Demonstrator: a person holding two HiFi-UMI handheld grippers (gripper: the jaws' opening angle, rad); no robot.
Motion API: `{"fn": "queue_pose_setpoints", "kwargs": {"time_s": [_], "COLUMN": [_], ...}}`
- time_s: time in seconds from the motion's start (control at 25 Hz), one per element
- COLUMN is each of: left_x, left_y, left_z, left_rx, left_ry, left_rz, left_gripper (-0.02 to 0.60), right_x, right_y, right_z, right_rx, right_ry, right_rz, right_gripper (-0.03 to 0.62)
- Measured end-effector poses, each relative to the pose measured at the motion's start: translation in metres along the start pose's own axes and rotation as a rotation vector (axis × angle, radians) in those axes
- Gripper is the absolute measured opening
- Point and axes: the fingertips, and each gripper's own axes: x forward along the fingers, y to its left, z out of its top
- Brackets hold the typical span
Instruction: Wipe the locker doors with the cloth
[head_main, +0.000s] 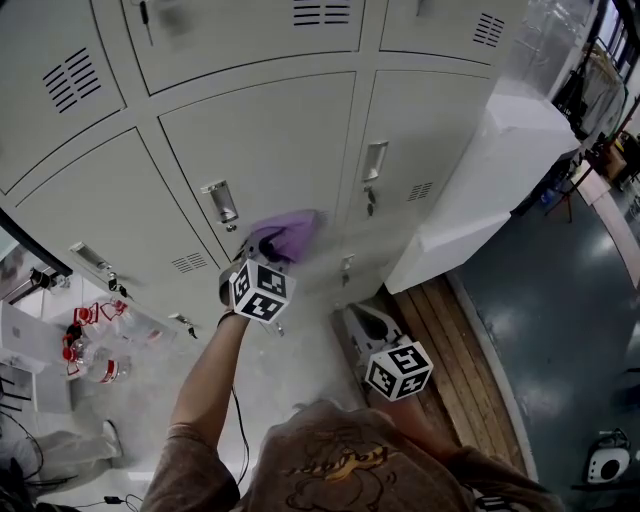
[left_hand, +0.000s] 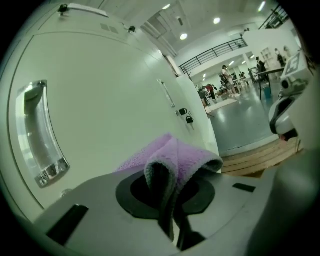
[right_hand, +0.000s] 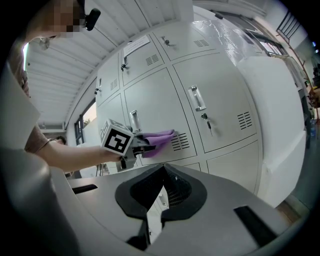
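A folded purple microfibre cloth lies pressed flat against a pale grey metal locker door, pinched in the closed jaws of the left gripper, just right of the door's recessed chrome handle. The right gripper hangs low beside a wooden plinth, its jaws together on nothing. Every locker is closed, so their contents are hidden.

A large open industrial hall: a bank of grey metal lockers with a wooden platform at its foot. Beyond the lockers are a glossy floor, a mezzanine railing, ceiling lights and distant people.
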Motion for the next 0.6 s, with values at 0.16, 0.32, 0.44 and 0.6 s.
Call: {"fn": "queue_pose_setpoints", "kwargs": {"time_s": [0.16, 0.32, 0.44, 0.6], "left_x": [0.007, 0.014, 0.018, 0.018], "left_y": [-0.01, -0.02, -0.034, -0.048], "left_z": [-0.015, -0.032, -0.05, -0.067], "left_rx": [-0.013, -0.043, -0.06, -0.105], "left_ry": [0.033, 0.082, 0.138, 0.178], "left_rz": [-0.022, -0.048, -0.081, -0.112], "left_gripper": [0.049, 0.049, 0.049, 0.049], "right_x": [-0.001, -0.002, -0.004, -0.006], "right_y": [-0.004, -0.007, -0.009, -0.011], "right_z": [0.0, 0.0, -0.001, -0.001], "right_rx": [0.002, 0.005, 0.008, 0.011], "right_ry": [0.002, 0.003, 0.003, 0.004], "right_rz": [-0.009, -0.018, -0.023, -0.027], "right_gripper": [-0.002, -0.002, -0.002, -0.002]}}
